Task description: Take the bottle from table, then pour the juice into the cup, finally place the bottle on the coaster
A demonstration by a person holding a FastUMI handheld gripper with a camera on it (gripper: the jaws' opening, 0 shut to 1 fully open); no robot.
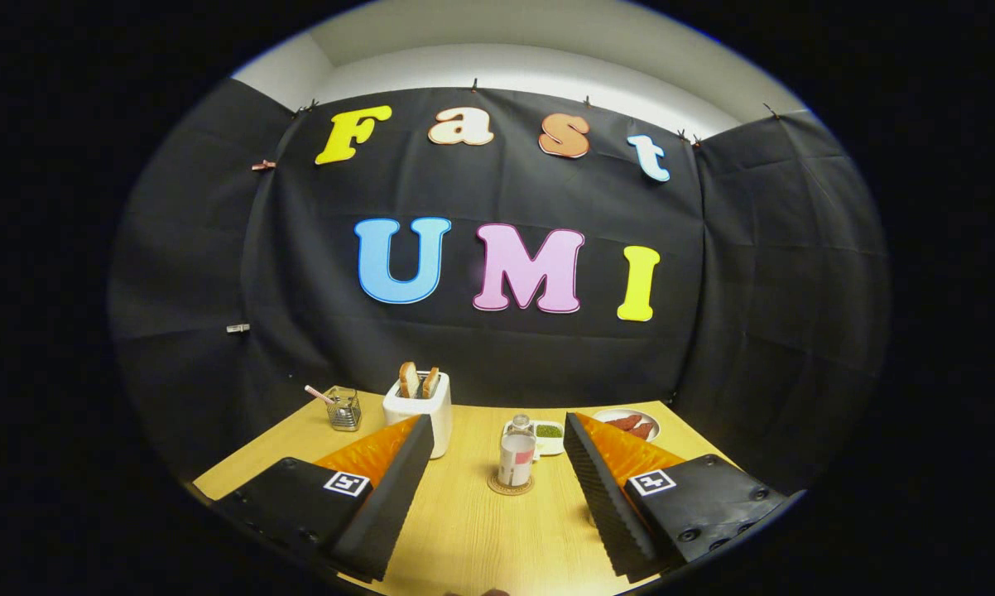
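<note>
**Colours and patterns, gripper view**

Table (473,530): light wood grain, yellowish. Bottle (516,454): clear, with a white label carrying a pink-red patch. Coaster (510,486) under it: tan, woven look. Toaster (419,411) toward the far edge: white; two browned toast slices (417,380) in it. Wire holder (345,409) near the far left corner: silvery mesh, with a pink stick. Small dish (550,437): white, green contents. Plate (627,423) near the far right corner: white, reddish-brown pieces. Gripper (497,484) bodies carry black-and-white square markers, fingers spread apart, nothing pressed.

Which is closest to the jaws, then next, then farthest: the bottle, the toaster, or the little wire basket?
The gripper is open.
1. Bottle, on the coaster, just ahead between the jaws.
2. Toaster, beyond the left finger.
3. Wire basket, farthest, far left corner.
</note>
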